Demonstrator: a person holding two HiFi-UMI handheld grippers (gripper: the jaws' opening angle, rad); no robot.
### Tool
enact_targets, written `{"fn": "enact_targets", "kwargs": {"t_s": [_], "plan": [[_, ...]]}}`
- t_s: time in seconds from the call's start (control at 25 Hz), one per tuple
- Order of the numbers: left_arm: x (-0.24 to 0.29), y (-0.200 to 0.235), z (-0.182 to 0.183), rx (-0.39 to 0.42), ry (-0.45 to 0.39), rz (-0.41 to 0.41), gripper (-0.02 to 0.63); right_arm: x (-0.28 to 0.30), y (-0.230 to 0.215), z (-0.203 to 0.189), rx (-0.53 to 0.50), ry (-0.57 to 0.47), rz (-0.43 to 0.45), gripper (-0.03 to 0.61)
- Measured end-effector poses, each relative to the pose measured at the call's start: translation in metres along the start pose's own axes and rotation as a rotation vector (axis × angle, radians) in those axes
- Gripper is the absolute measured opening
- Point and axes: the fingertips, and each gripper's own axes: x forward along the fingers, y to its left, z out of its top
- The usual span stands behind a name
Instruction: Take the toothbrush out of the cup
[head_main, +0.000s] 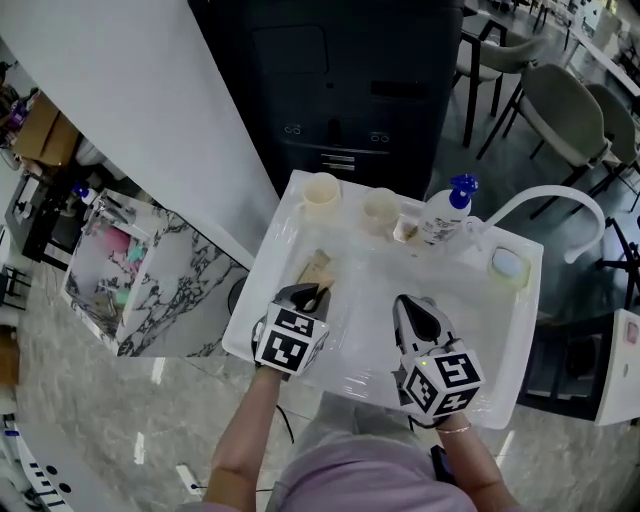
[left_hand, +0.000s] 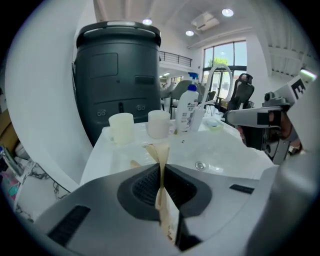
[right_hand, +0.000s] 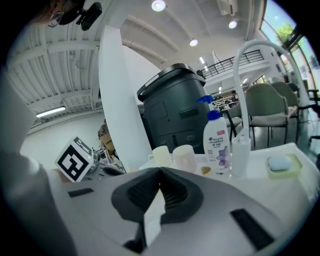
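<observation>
My left gripper (head_main: 312, 298) is shut on a flat tan toothbrush (head_main: 318, 268), which sticks out ahead of the jaws over the left part of the white sink (head_main: 290, 215). In the left gripper view the toothbrush (left_hand: 159, 155) stands edge-on between the pads of that gripper (left_hand: 161, 166). Two pale cups (head_main: 321, 190) (head_main: 380, 208) stand at the back of the sink; both look empty. They also show beyond the jaws as cups (left_hand: 121, 127) (left_hand: 159, 123). My right gripper (head_main: 408, 305) hovers over the basin to the right, shut with nothing in it (right_hand: 160, 172).
A white bottle with a blue pump (head_main: 445, 212), a clear tumbler (right_hand: 240, 156), a soap dish (head_main: 508, 265) and a curved white faucet (head_main: 550, 200) stand at the back right. A dark cabinet (head_main: 340, 90) rises behind the sink. The drain (left_hand: 200, 165) lies in the basin.
</observation>
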Motion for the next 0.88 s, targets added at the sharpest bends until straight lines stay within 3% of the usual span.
{"fn": "enact_targets", "kwargs": {"t_s": [0.44, 0.88], "plan": [[0.061, 0.005, -0.02, 0.049, 0.12, -0.009, 0.021, 0.001, -0.02, -0.003, 0.031, 0.006, -0.066, 0.005], [0.087, 0.013, -0.043, 0.079, 0.216, -0.001, 0.029, 0.004, -0.027, -0.004, 0.045, 0.016, -0.095, 0.005]]}}
